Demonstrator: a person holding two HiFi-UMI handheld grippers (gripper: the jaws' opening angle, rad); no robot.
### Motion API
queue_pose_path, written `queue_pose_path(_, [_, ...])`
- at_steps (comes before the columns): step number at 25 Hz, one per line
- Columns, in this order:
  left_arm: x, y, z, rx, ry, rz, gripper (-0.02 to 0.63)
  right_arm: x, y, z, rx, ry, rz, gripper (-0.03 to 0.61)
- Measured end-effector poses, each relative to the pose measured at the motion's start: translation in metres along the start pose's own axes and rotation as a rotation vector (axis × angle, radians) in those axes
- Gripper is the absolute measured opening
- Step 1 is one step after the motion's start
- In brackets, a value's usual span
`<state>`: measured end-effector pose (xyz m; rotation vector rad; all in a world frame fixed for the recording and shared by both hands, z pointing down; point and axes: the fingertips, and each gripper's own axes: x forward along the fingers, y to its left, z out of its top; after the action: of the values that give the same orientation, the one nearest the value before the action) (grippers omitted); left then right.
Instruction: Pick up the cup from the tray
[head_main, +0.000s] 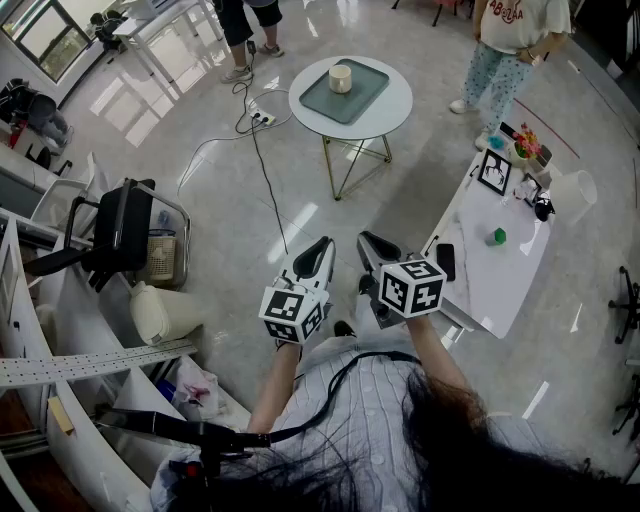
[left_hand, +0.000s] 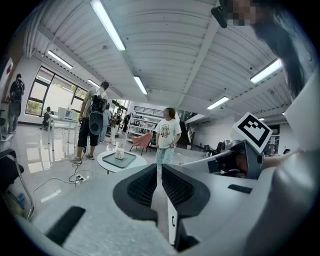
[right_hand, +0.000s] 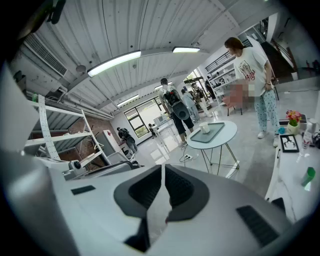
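The cup (head_main: 341, 78) stands upright on the tray (head_main: 366, 98), which lies on the round worktop (head_main: 398, 110). Well apart from that worktop, the left hand-held gripper (head_main: 320, 250) and the right hand-held gripper (head_main: 376, 246) point toward it side by side. Each has its jaws closed together on nothing.

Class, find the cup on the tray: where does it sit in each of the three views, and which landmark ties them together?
Head view: the cup is at top centre.
Left gripper view: cup left of centre, just below mid-height.
Right gripper view: cup right of centre, at mid-height.
Shared landmark: the green tray under it, on the round white table.
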<state>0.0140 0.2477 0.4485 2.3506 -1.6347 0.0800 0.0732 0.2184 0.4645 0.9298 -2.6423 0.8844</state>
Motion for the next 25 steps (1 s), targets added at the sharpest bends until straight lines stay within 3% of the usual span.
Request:
queue_pose_path(13, [0.017,0.004,-0.001,-0.003,0.02,0.0,0.015,0.01,-0.008,0.01,0.0,-0.021,-0.004,0.044])
queue_pose_path(25, [0.082,0.03,0.014,-0.021,0.036,0.02,0.017,0.05,-0.052,0.046,-0.024,0.021,0.014,0.046])
